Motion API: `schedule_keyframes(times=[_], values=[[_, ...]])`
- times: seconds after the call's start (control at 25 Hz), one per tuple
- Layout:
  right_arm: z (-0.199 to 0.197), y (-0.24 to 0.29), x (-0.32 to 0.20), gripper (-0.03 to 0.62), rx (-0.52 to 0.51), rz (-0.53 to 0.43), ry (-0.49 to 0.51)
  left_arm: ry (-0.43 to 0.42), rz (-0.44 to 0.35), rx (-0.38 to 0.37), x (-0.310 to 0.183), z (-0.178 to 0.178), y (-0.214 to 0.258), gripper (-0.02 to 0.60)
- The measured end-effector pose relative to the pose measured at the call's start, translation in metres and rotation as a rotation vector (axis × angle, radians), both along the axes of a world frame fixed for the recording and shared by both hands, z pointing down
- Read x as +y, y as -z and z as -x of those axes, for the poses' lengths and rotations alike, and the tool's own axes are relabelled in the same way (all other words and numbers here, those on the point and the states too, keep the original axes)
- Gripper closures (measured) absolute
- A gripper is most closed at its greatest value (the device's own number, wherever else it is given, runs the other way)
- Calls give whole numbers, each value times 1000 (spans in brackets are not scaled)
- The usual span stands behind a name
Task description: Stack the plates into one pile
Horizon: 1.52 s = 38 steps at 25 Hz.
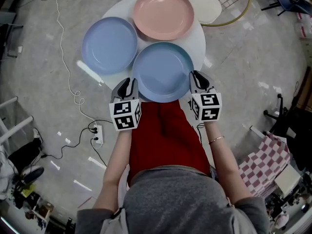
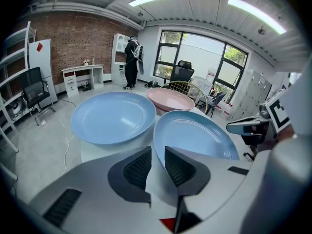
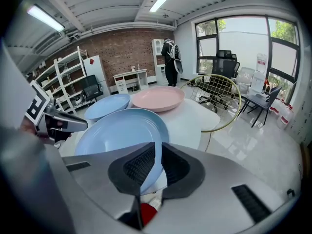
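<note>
Closest to us are our own grey top point(image 1: 175, 199) and red lap point(image 1: 165, 135), drawn up to the near edge of the round white table point(image 1: 199, 40). Three plates of like size crowd it, rims nearly touching and none stacked yet. The near blue plate point(image 1: 163, 72) is at the near edge and reaches past it towards us. The far blue plate point(image 1: 109, 45) is at the left edge and the pink plate point(image 1: 163, 13) at the far edge.

Our right gripper point(image 1: 197, 79) is clamped on the near blue plate's right rim. Our left gripper point(image 1: 127, 84) has the left rim between its jaws, but the pads stand apart and do not pinch it. Whether that plate rests fully on the table we cannot tell.

We judge the plates stiff, smooth and fairly light. The thin rim looks slippery and likely to chip if dropped, so we would take opposite rims and keep the plate level.

Little of the glossy tabletop is left bare. Around it we see grey polished floor point(image 1: 39, 57), a brick wall point(image 2: 73, 38), tall windows point(image 3: 243, 38), a wire chair point(image 1: 234, 4) beyond the far edge, and a power strip point(image 1: 97, 133) on the floor.
</note>
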State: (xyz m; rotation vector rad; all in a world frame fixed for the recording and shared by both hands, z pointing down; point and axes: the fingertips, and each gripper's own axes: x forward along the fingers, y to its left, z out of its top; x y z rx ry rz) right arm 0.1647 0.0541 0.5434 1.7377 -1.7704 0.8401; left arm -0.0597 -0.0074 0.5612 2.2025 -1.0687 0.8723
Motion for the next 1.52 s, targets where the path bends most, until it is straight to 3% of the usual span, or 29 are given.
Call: schedule_keyframes(times=[0.12,0.2,0.32,1.08,1.2,1.52], values=[[-2,-2,0,548,-4,7,-6,12,15,2,1,0,-3,465],[-2,-4,1,484,-13,16,-11,18,28,3,3,-1,-5,456],[-4,-9,3,463,-21,35,-17,20,43,-2,5,-4,-9,451],[-11,-40,8,466,-54,116,-19,47,98,-39,2,-20,-34,446],[-9,-40,8,502,-60,118,-13,62,101,-45,2,-18,-35,462],[-10,-39,10,514,-85,117,-31,82,114,-62,9,-15,-37,499]])
